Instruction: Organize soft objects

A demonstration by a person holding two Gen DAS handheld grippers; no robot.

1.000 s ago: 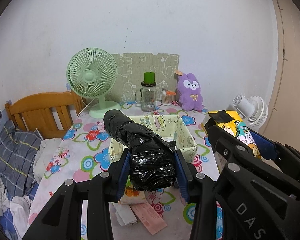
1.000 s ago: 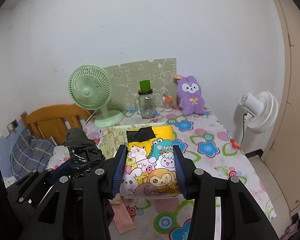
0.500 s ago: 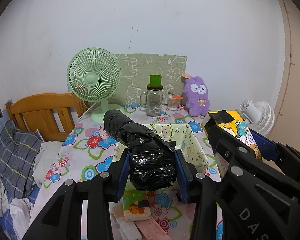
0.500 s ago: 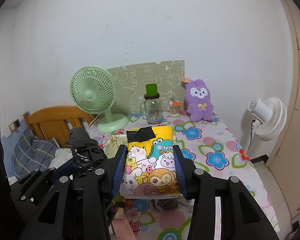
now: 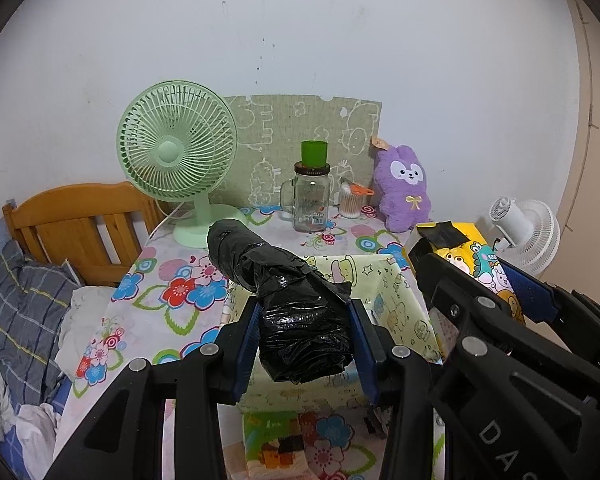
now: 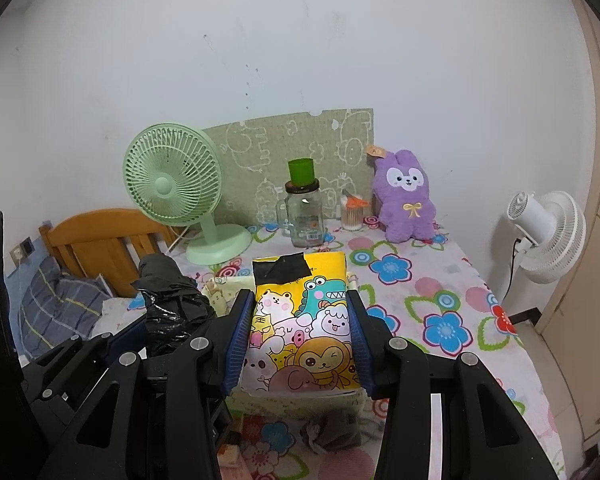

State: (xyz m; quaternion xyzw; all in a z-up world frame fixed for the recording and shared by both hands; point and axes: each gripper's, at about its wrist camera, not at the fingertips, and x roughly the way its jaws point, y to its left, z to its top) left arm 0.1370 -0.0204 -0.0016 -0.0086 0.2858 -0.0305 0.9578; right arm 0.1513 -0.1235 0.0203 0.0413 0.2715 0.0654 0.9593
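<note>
I carry 2 soft things at once. My left gripper (image 5: 304, 336) pinches a black plastic-wrapped bundle (image 5: 288, 292), both blue pads pressed into its near end; its long axis runs away from me, up and to the far left, so most of it sticks out past the fingertips. My right gripper (image 6: 298, 340) pinches a yellow cartoon-print packet (image 6: 304, 332) by its 2 long sides, its taped far end pointing at the wall.

What matters next is the pale green fabric box (image 5: 396, 292) on the flowered tablecloth (image 5: 168, 292). It sits below and just beyond both sets of fingertips, its open mouth facing up. In the left wrist view the bundle hangs over the near-left part of that opening, so I judge the left hand the nearer to a drop. The packet overhangs the box's near edge in the right wrist view.
</note>
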